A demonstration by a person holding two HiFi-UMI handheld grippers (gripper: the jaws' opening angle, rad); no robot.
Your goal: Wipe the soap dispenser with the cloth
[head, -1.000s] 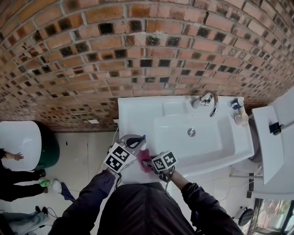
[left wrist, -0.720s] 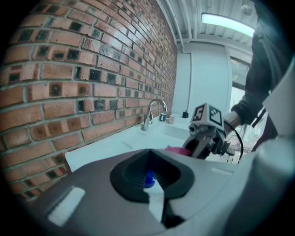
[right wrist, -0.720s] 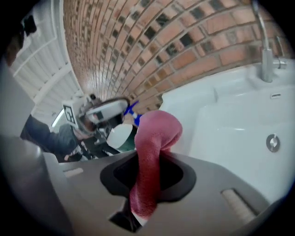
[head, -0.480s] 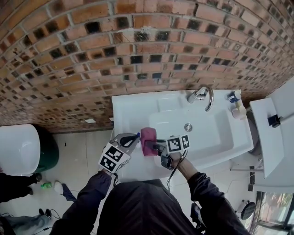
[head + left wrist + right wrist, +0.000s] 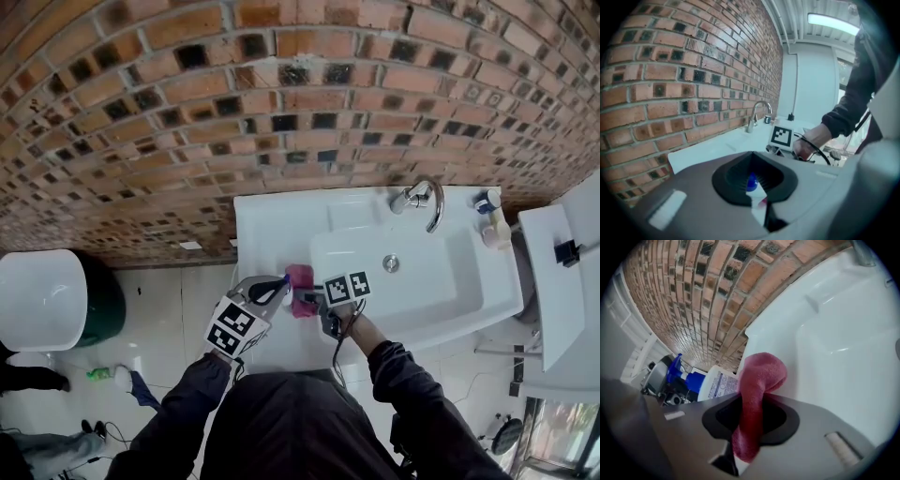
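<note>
Label: the white soap dispenser (image 5: 714, 383) carries a printed panel, but the print is too small to read. Blue pump. Only the right gripper view shows it plainly; the head view gives barely a blue speck. It is held over the sink's (image 5: 272, 225) front-left corner, long axis slanted, pump end away from the basin. Left gripper (image 5: 274, 285) clamped on it. Right gripper (image 5: 311, 298) pinches the pink cloth (image 5: 757, 380), just beside the dispenser. The left gripper view alone shows the right hand (image 5: 808, 143).
</note>
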